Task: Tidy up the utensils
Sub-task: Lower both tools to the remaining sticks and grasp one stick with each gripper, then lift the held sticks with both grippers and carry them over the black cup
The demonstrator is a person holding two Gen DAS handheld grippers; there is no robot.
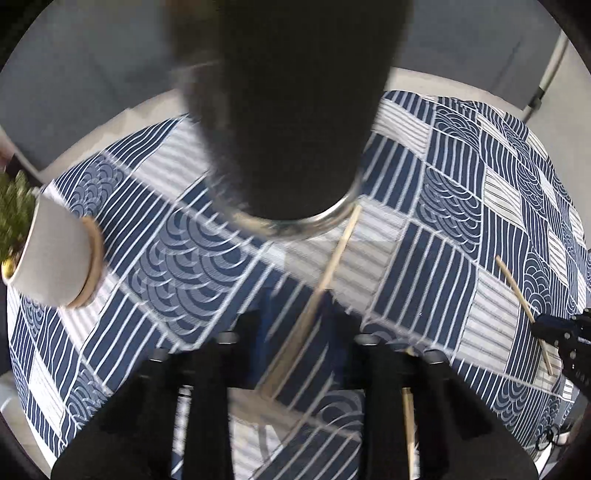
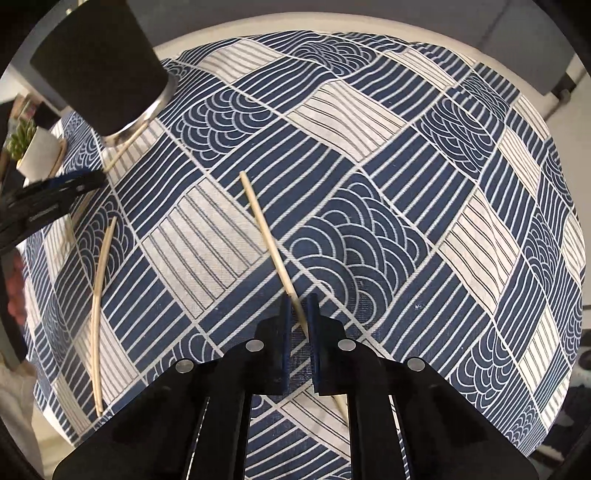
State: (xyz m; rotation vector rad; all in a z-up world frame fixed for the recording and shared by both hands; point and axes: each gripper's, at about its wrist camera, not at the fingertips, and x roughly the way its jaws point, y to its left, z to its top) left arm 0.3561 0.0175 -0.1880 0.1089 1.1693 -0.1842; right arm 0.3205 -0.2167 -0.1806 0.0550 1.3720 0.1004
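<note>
A black utensil cup (image 1: 288, 122) with a metal base rim stands on the patterned cloth, also seen at the far left in the right wrist view (image 2: 99, 66). My left gripper (image 1: 291, 325) has its jaws around a wooden chopstick (image 1: 325, 273) whose tip reaches toward the cup's base; the view is blurred. My right gripper (image 2: 298, 314) has its fingers narrowly parted around another chopstick (image 2: 266, 240) lying on the cloth. A third chopstick (image 2: 98, 306) lies to the left; it also shows in the left wrist view (image 1: 408, 417).
A white pot with a green plant (image 1: 55, 251) stands at the left on the blue and white tablecloth (image 2: 406, 184). The round table's edge (image 2: 332, 22) runs along the back. The right gripper shows at the left wrist view's right edge (image 1: 565, 336).
</note>
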